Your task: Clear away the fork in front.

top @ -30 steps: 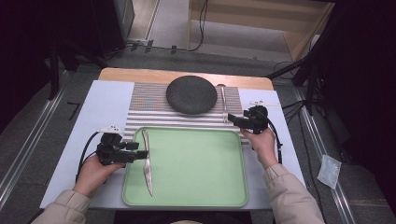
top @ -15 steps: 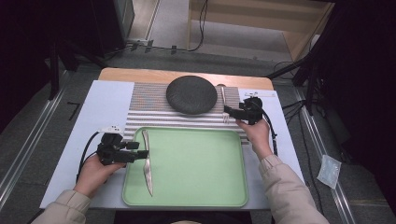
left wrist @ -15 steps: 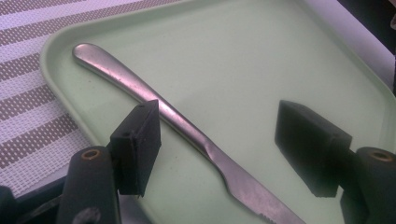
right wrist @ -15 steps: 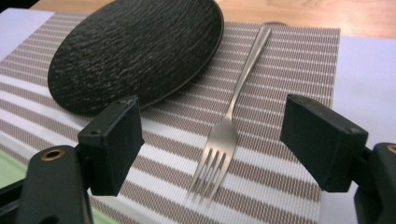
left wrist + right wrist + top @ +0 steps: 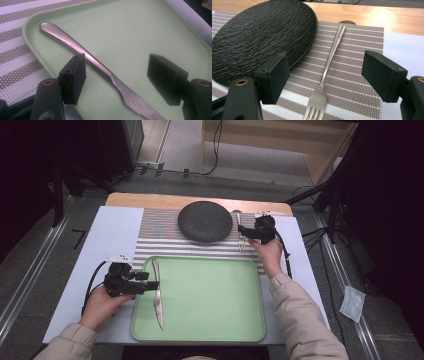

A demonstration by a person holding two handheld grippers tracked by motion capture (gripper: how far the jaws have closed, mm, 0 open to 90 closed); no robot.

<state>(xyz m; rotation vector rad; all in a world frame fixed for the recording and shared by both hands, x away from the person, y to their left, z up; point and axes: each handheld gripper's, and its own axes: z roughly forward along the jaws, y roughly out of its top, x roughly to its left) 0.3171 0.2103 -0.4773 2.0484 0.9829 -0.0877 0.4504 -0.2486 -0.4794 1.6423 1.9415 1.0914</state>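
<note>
A steel knife point(image 5: 158, 296) point(image 5: 100, 67) lies on the left side of a green tray point(image 5: 210, 315) point(image 5: 140, 27), handle pointing away from me. My left gripper point(image 5: 149, 280) point(image 5: 120, 77) hovers low over it, open, with the knife's neck between the two pads and neither pad touching it. A black textured plate point(image 5: 205, 221) point(image 5: 259, 37) sits on a striped placemat point(image 5: 160, 237) point(image 5: 359, 75). Just right of the plate lies a fork point(image 5: 240, 234) point(image 5: 329, 62), tines toward me. My right gripper point(image 5: 243, 232) point(image 5: 329, 77) is open, its jaws straddling the fork above the tines.
A pale blue sheet point(image 5: 110, 235) covers the table under the placemat and tray, and bare wood point(image 5: 150, 200) point(image 5: 372, 15) shows at the far edge. Floor rails and cables surround the table. A small plastic bag point(image 5: 352, 302) lies on the floor to the right.
My right gripper has moved forward and slightly left from the tray's far right corner to the fork beside the plate. The left gripper has stayed over the knife.
</note>
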